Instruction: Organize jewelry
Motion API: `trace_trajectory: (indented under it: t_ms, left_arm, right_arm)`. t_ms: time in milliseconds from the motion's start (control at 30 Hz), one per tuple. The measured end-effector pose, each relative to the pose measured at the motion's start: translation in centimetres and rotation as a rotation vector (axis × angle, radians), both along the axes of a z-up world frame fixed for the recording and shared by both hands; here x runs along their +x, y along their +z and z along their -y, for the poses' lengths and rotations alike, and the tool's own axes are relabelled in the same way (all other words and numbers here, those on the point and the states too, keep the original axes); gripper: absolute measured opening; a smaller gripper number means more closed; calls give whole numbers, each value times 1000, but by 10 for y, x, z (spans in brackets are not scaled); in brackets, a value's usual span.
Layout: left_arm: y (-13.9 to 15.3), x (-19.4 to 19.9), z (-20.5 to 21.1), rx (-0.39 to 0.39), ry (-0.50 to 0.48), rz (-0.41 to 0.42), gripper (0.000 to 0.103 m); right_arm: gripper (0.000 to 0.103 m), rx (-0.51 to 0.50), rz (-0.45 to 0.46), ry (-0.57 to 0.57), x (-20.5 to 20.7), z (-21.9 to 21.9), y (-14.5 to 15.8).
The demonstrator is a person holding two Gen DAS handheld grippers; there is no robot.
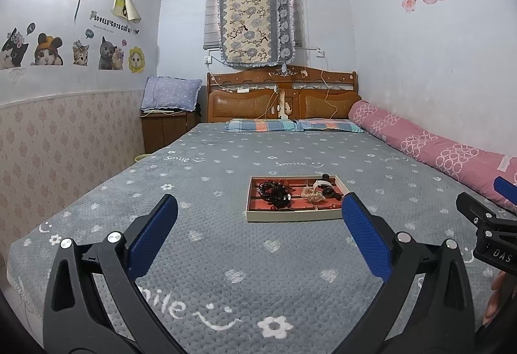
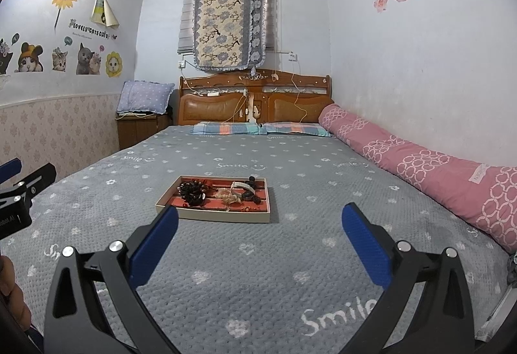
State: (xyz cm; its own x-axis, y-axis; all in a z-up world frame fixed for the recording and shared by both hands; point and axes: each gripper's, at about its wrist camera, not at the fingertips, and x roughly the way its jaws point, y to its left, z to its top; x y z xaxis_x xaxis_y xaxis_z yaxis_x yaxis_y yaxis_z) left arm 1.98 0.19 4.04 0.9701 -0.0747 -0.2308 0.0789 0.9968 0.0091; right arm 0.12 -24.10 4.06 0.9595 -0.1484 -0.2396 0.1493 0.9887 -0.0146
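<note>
A shallow cream tray [image 1: 290,217] with a red lining lies on the grey bedspread [image 1: 226,160], mid-bed. In it lie a tangle of dark bead bracelets [image 1: 274,192], a pale pearl-like strand [image 1: 311,195], and a white band [image 1: 321,183]. The tray [image 2: 223,215] also shows in the right wrist view with dark beads [image 2: 194,190] and the pale strand [image 2: 229,196]. My left gripper [image 1: 260,208] is open and empty, short of the tray. My right gripper [image 2: 260,216] is open and empty, near the tray's front right.
A rolled pink quilt [image 1: 436,150] lies along the right wall. Two striped pillows [image 1: 290,125] sit at the wooden headboard [image 1: 284,92]. A nightstand [image 1: 164,127] with a purple pillow stands far left. The bed's left edge drops off.
</note>
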Motion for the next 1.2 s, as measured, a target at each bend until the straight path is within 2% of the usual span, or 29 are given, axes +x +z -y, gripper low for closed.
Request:
trace_trajectory:
  t_ms: [1200]
  left_arm:
    - [2,-1,1,2,0,-5,98]
  right_arm:
    - [99,-1,-3,1,-1,-1,-1]
